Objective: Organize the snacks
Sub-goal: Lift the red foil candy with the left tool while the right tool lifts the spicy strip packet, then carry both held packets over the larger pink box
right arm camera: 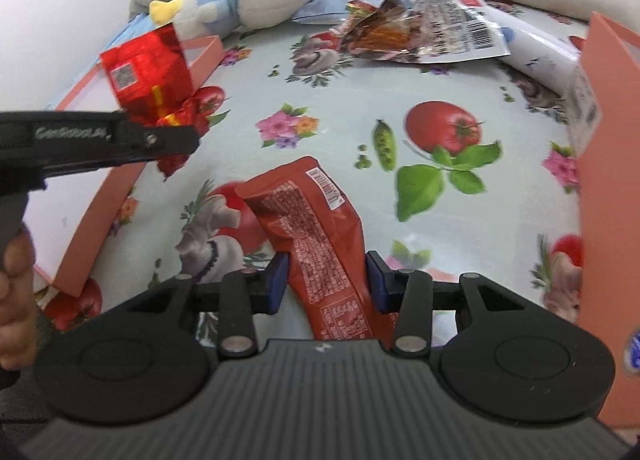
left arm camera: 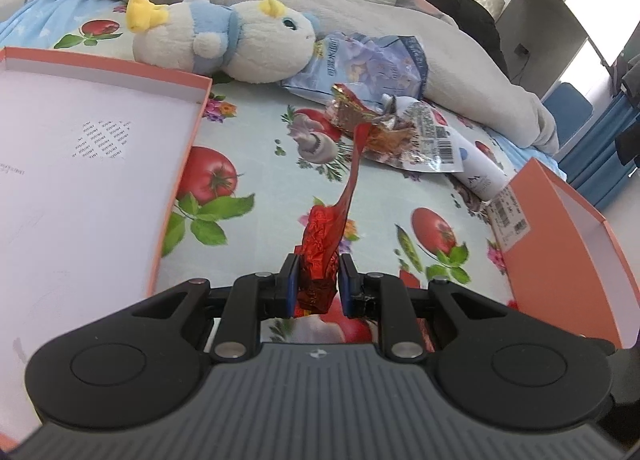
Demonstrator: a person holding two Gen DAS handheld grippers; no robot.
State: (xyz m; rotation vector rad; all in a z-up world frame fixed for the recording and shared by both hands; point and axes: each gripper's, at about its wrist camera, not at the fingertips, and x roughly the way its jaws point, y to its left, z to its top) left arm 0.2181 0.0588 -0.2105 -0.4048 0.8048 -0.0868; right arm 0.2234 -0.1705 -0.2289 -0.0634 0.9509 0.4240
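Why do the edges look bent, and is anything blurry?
Left wrist view: fisheye lens bows the orange box rim; shiny red foil snack glints. Right wrist view: same bowing, and the orange lid at the right edge smears soft.
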